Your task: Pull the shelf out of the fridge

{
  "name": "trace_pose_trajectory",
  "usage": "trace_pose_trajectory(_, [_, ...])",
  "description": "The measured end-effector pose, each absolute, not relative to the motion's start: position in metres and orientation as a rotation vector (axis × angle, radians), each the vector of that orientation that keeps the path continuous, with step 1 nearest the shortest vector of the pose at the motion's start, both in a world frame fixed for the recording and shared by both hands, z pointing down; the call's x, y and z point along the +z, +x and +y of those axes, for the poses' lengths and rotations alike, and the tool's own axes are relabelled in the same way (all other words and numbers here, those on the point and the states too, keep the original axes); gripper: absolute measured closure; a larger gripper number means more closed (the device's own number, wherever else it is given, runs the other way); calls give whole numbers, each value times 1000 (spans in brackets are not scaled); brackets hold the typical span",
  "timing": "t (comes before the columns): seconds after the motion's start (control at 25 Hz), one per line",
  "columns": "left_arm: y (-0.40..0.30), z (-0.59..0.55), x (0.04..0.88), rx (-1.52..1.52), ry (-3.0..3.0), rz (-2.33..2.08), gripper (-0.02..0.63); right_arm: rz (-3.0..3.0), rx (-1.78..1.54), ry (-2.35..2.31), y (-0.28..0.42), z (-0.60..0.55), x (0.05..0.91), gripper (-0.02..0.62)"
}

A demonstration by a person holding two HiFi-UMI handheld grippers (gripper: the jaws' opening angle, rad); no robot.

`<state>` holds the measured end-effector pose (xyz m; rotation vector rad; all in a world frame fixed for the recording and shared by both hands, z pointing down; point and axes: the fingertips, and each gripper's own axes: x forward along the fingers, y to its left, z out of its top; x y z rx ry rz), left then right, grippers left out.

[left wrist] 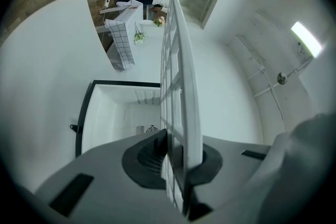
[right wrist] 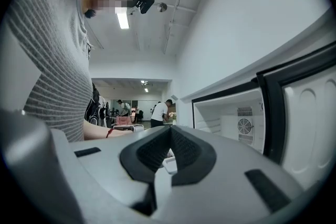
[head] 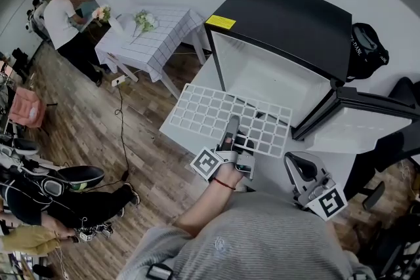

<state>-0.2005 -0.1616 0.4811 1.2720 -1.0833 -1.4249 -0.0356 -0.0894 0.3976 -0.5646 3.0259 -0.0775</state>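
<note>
The white grid shelf [head: 220, 116] hangs level in the air in front of the open black fridge [head: 289, 23], fully outside its white cavity [head: 269, 79]. My left gripper [head: 231, 132] is shut on the shelf's near edge. In the left gripper view the shelf [left wrist: 181, 76] runs edge-on away from the left gripper [left wrist: 176, 153], with the empty fridge cavity [left wrist: 121, 113] behind it. My right gripper [head: 296, 166] is low at the right, near the fridge door [head: 367, 124], apart from the shelf. In its own view the right gripper [right wrist: 169, 150] is shut with nothing in it.
A table with a checked cloth and flowers [head: 154, 36] stands left of the fridge, with a person [head: 65, 20] beyond it. A cable [head: 121, 121] trails over the wooden floor. A black bag [head: 367, 49] sits right of the fridge. People and gear crowd the lower left [head: 59, 203].
</note>
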Motion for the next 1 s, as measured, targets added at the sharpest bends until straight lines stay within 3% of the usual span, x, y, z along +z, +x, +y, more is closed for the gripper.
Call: trace_pose_trajectory(1.0, [-204,-166,483,-1401,1279,-1074,574,3031,-65,-566,-46,-94,397,583])
